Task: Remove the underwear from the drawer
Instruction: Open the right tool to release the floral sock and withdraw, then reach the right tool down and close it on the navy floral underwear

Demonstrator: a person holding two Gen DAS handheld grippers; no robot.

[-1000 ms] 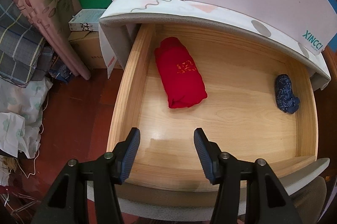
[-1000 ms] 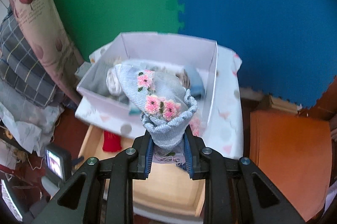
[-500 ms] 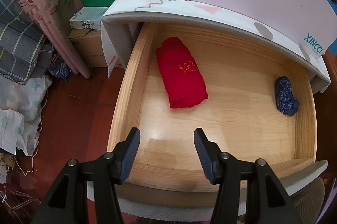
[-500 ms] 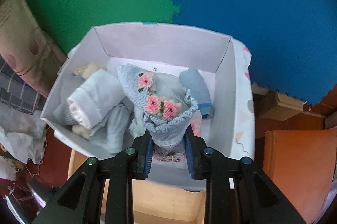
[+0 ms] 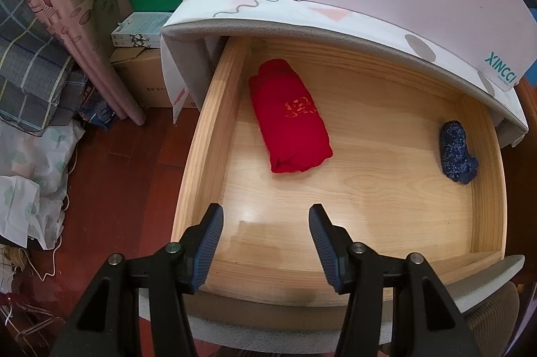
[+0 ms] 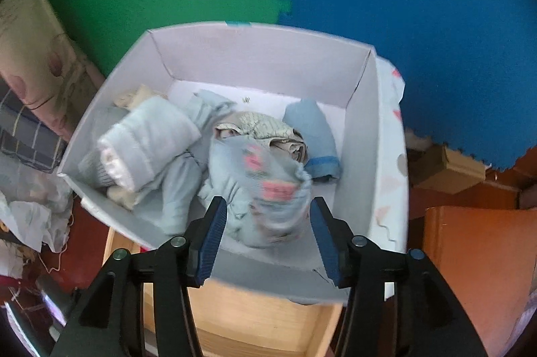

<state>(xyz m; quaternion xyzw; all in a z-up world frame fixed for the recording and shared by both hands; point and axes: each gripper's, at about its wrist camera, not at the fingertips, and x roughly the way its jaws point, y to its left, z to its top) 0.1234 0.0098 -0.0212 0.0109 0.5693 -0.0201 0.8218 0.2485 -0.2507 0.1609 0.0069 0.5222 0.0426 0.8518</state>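
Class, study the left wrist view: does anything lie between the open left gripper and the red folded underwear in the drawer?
Nothing visible does. Only bare drawer floor separates the left gripper from the red underwear; the blue bundle lies far right.

**Count of things in view**

One wooden drawer holds two folded garments: one red, one dark blue. One white box holds roughly six pale rolled garments; the exact number is unclear.
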